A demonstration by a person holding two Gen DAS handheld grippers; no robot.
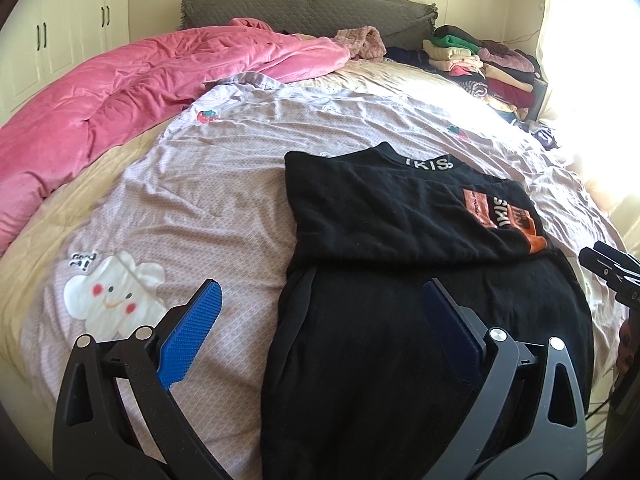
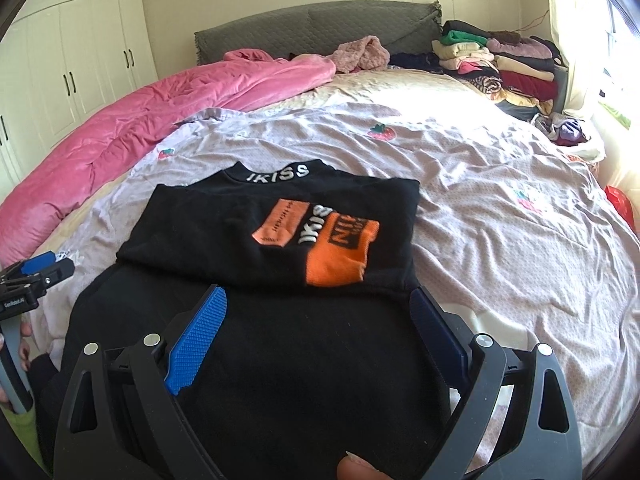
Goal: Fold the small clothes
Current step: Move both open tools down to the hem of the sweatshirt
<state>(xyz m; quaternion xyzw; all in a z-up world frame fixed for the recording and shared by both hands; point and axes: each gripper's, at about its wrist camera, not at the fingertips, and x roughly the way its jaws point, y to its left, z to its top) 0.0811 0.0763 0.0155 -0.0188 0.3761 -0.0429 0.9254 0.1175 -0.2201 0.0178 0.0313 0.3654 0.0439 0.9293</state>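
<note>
A black top (image 1: 400,216) (image 2: 280,232) with an orange patch and white "IKISS" lettering lies partly folded on the lilac bedsheet (image 1: 208,200) (image 2: 500,216). Its upper half is doubled over the lower part near me. My left gripper (image 1: 320,300) stands open above the garment's left edge, one blue pad (image 1: 192,328) over the sheet, the other over black cloth. My right gripper (image 2: 320,304) is open too, straddling the garment's lower half just short of the folded edge. Nothing sits between either pair of fingers. Each gripper shows at the edge of the other's view.
A pink quilt (image 1: 120,96) (image 2: 140,120) is bunched along the left side of the bed. Stacks of folded clothes (image 1: 488,64) (image 2: 504,64) sit at the far right by the grey headboard (image 2: 312,28). White wardrobes (image 2: 80,64) stand left. A fingertip (image 2: 356,470) shows at the bottom.
</note>
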